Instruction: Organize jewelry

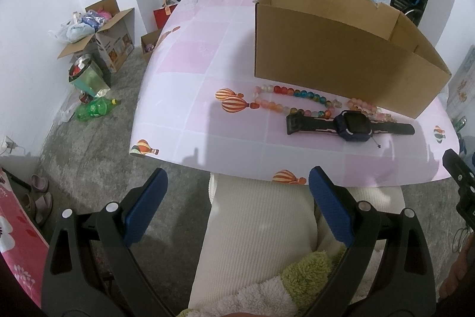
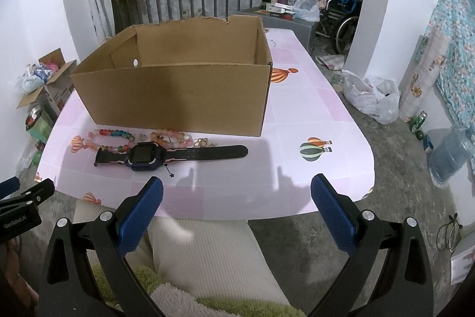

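Observation:
A black smartwatch [image 1: 350, 125] [image 2: 170, 155] lies flat on the pink checked table [image 1: 190, 64] [image 2: 311, 109], in front of an open cardboard box [image 1: 341, 50] [image 2: 178, 85]. A colourful bead bracelet [image 1: 294, 101] [image 2: 114, 139] and a pale pink bead bracelet [image 1: 366, 107] [image 2: 172, 137] lie between the watch and the box. A small star charm [image 2: 171, 175] lies just in front of the watch. My left gripper [image 1: 237, 201] is open and empty, held before the table's near edge. My right gripper [image 2: 237, 207] is open and empty, also at the near edge.
The person's lap in white ribbed cloth [image 1: 261, 228] is under both grippers. Boxes, bags and a green bottle [image 1: 95, 109] litter the floor at the left. A white plastic bag [image 2: 371, 97] and a water jug [image 2: 451, 153] stand on the floor at the right.

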Demonstrator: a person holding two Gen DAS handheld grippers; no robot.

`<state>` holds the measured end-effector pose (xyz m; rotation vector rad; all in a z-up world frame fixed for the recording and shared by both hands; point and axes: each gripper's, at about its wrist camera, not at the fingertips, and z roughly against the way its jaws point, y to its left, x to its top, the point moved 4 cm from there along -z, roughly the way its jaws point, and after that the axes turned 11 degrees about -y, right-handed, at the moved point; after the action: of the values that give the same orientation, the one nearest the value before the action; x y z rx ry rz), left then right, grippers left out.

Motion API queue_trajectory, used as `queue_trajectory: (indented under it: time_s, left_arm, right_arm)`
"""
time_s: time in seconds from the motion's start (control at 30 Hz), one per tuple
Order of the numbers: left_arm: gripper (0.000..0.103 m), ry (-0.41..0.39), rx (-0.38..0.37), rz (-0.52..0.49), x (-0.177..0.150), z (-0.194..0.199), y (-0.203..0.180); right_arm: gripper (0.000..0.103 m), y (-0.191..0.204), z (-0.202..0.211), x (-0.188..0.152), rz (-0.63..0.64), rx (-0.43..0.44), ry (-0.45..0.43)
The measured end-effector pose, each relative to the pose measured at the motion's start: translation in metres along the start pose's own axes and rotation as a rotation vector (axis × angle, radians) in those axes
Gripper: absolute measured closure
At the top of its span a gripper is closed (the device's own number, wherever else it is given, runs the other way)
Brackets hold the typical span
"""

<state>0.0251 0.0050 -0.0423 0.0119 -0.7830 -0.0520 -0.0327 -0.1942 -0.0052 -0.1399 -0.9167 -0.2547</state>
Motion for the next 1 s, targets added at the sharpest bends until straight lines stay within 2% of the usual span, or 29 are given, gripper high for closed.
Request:
queue_trajectory:
  time_s: [0.43, 0.63, 0.77, 0.87, 1.0]
  left_arm:
    - [0.011, 0.048, 0.008, -0.003, -0.002, -0.021, -0.003]
    - [0.011, 0.072, 0.000, 0.023, -0.001, -0.038, -0.003]
    - [0.011, 0.046, -0.066, 0.016, 0.002, -0.049, -0.008]
    - [0.011, 0.021, -0.097, 0.027, 0.005, -0.055, -0.009]
    - [0.011, -0.037, -0.270, 0.115, 0.013, -0.053, -0.010]
  right_arm:
    - [0.006, -0.004, -0.025, -0.007, -0.001, -0.001, 0.054]
    - [0.006, -0.009, -0.043, -0.009, 0.035, -0.013, 0.037]
    - [0.006, -0.011, -0.058, -0.008, 0.060, 0.056, 0.040]
    - [0.006, -0.016, -0.062, -0.005, 0.059, 0.070, -0.013]
    - [0.006, -0.018, -0.069, -0.002, 0.057, 0.116, -0.029]
